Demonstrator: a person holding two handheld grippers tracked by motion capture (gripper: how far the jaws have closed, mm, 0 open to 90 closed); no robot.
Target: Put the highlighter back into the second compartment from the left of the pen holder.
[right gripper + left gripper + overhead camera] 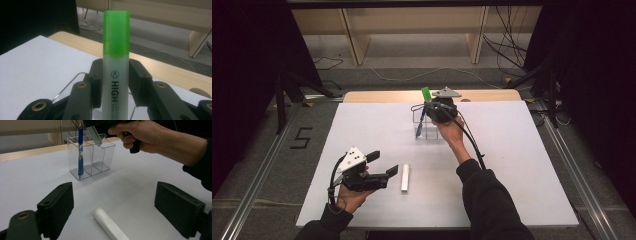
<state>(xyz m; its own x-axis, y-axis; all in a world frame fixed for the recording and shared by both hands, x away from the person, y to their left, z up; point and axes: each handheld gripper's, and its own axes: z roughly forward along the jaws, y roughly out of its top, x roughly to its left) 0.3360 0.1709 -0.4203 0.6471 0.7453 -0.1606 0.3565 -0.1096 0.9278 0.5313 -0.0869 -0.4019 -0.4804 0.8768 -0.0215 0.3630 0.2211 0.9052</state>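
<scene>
Over the clear holder at the desk's far edge, the right tool clamps a green highlighter upright; the left tool gapes wide beside a white tube.

We look down from above the table's near edge. Each gripper view sits low and close; the left one and the high view share the clear organizer.
</scene>
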